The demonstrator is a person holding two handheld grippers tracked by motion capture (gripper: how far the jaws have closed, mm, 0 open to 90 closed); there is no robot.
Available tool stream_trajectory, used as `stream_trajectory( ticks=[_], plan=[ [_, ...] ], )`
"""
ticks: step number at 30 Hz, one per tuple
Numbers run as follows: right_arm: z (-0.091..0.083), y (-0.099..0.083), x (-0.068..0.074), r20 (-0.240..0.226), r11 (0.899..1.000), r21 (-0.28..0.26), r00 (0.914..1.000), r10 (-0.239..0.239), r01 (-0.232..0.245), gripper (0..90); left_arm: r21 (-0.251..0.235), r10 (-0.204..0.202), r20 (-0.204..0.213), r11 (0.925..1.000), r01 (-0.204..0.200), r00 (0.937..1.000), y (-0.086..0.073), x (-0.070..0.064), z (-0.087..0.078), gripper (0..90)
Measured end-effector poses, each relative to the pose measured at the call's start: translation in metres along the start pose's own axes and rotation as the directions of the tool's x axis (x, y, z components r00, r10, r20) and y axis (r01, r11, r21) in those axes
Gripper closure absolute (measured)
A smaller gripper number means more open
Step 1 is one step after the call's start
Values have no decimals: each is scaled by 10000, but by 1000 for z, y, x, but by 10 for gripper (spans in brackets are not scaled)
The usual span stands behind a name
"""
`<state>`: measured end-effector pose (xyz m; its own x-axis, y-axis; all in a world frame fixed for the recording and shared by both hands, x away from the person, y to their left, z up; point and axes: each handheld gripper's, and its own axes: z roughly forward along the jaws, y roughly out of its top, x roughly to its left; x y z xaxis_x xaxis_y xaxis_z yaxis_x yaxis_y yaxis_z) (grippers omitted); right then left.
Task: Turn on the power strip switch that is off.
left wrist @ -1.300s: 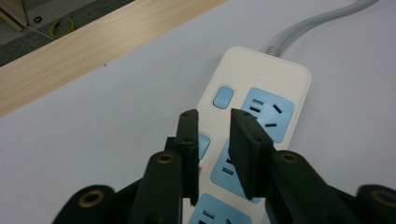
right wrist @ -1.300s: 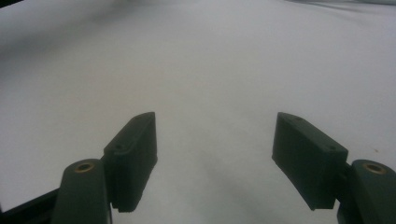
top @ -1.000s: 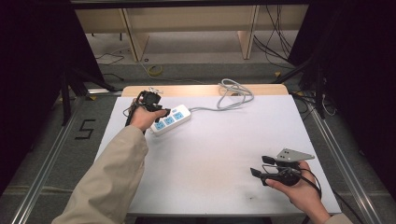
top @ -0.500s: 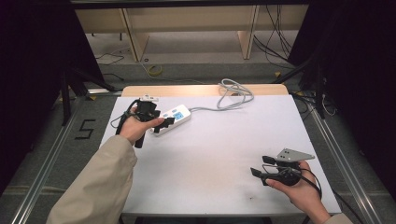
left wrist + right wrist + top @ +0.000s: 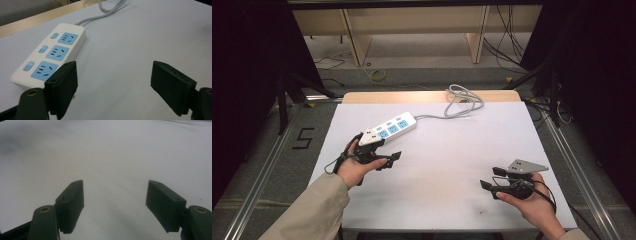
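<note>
I've drawn my left hand-held gripper (image 5: pixel 388 159) back off the power strip (image 5: pixel 390 128) (jaws wide, empty), apparently finished with it.

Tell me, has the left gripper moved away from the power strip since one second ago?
Yes. The left gripper has drawn back toward the person, off the power strip, which lies where it was on the table.

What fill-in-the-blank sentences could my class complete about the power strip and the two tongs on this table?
1. The power strip has ____ blue sockets.
2. Its grey cable runs toward the table's ____ edge.
3. The jaws of the left tongs stand ____.
4. The right tongs hold ____.

Missing words: three; far; open; nothing
</note>
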<state>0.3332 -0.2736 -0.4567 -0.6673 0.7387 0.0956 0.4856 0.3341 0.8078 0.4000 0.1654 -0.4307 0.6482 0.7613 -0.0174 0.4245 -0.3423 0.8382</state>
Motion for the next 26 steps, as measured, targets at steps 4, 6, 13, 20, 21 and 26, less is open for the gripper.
stream_trajectory(
  ticks=[4,6,13,20,21,26],
  plan=[
    [0,0,0,-4,10000,15,10000,-11,11,310,227,112,80,9997,-114,9999,-16,-10,-4,213],
    [0,0,0,1,10000,18,10000,-14,14,310,342,209,135,9992,-213,9997,-24,-15,-9,209],
    [0,1,1,-19,10000,41,10000,-65,65,309,467,674,239,9966,-685,9974,-38,-28,-18,214],
    [-1,0,1,-14,10000,5,10000,-95,95,309,671,1131,356,9911,-1153,9929,-40,-33,-18,207],
    [-1,0,1,2,10000,15,10000,-92,92,309,684,1130,368,9910,-1153,9929,-40,-33,-18,207],
    [0,1,1,-19,9999,42,10000,-96,96,309,923,1295,667,9865,-1354,9893,-40,-44,-11,210]
  ],
)
